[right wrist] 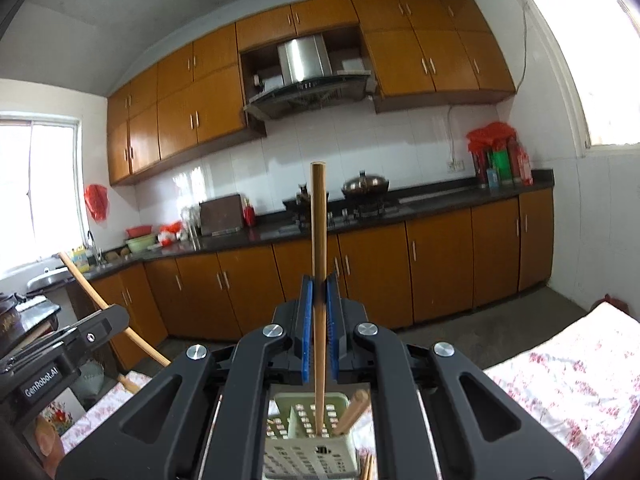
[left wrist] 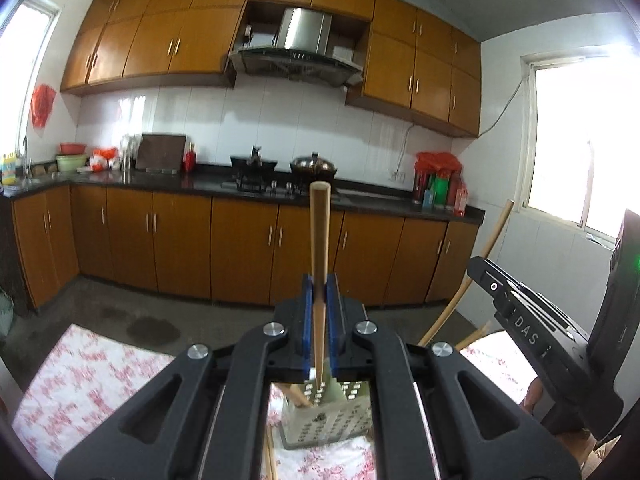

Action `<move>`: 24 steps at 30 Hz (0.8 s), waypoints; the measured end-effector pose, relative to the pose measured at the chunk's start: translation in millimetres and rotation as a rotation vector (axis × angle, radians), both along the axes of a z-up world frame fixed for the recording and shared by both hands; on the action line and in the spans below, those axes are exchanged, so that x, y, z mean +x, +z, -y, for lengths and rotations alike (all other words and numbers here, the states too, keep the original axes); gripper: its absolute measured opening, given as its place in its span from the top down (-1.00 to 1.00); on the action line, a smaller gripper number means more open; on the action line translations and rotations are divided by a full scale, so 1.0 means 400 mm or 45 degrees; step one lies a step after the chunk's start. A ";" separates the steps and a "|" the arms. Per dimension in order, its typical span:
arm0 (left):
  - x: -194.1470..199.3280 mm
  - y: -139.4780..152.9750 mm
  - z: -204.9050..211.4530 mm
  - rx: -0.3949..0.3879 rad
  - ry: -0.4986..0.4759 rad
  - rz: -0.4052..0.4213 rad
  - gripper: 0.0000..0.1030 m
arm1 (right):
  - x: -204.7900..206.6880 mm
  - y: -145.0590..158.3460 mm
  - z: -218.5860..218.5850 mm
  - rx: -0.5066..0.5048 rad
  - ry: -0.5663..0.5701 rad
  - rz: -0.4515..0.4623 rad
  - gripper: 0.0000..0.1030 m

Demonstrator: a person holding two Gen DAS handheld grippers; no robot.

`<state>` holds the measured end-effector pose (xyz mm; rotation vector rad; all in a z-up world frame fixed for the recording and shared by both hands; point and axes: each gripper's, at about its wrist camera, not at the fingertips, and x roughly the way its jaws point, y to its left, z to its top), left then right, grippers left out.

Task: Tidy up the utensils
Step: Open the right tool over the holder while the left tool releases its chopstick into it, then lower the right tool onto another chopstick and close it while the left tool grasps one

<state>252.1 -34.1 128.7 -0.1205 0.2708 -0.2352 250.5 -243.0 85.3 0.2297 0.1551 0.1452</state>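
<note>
Above the flowered worktop point(right wrist: 560, 380), a pale green perforated basket point(right wrist: 308, 440) stands. Over the basket, the left tool point(left wrist: 320, 292) is clamped on one upright wooden chopstick point(left wrist: 319, 240), and the right tool point(right wrist: 320, 292) likewise pinches another chopstick point(right wrist: 319, 240), tip inside the basket.

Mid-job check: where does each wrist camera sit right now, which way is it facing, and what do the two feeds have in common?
Left wrist: sits on the left tongs, looks nearly level at the stove counter; shows its tongs shut on a chopstick, plus the right tongs at the right edge.
Right wrist: sits on the right tongs, faces the same counter from further right; shows its tongs shut on another chopstick, left tongs at the left edge.
Shared: cabinets, range hood, wok, the green holder below on the flowered cloth.
</note>
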 end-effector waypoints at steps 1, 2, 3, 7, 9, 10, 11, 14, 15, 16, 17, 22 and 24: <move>0.007 -0.014 0.002 0.001 0.000 -0.020 0.84 | 0.001 -0.003 -0.004 -0.001 0.010 -0.013 0.85; 0.011 -0.025 0.001 0.001 -0.004 -0.036 0.84 | 0.001 -0.008 -0.005 -0.003 0.020 -0.027 0.85; 0.015 -0.033 0.002 0.001 -0.009 -0.053 0.84 | -0.003 -0.013 -0.006 -0.008 0.029 -0.040 0.84; 0.012 -0.043 -0.010 -0.009 -0.009 -0.066 0.80 | -0.029 -0.006 -0.003 -0.020 0.051 -0.060 0.79; 0.002 -0.043 -0.018 -0.022 -0.008 -0.065 0.70 | -0.042 0.004 0.009 -0.010 0.056 -0.062 0.54; -0.008 -0.038 -0.026 -0.038 -0.007 -0.060 0.67 | -0.054 0.009 0.015 -0.006 0.053 -0.061 0.48; -0.018 -0.036 -0.032 -0.048 -0.007 -0.056 0.62 | -0.061 0.012 0.019 -0.007 0.050 -0.059 0.44; -0.065 -0.020 -0.062 -0.078 0.000 -0.024 0.55 | -0.106 0.026 0.038 -0.014 0.033 -0.053 0.44; -0.076 -0.015 -0.067 -0.085 0.003 -0.016 0.51 | -0.132 0.024 0.051 -0.013 0.022 -0.063 0.44; -0.101 -0.013 -0.084 -0.097 0.012 -0.004 0.49 | -0.142 0.018 0.059 -0.010 0.018 -0.076 0.44; -0.122 -0.014 -0.099 -0.103 0.025 0.003 0.46 | -0.154 0.005 0.069 -0.011 0.010 -0.103 0.43; -0.178 -0.101 -0.155 -0.028 0.132 -0.091 0.41 | -0.140 -0.153 0.084 -0.043 0.034 -0.410 0.43; -0.168 -0.165 -0.168 0.013 0.153 -0.189 0.41 | -0.112 -0.253 0.070 -0.047 0.085 -0.603 0.45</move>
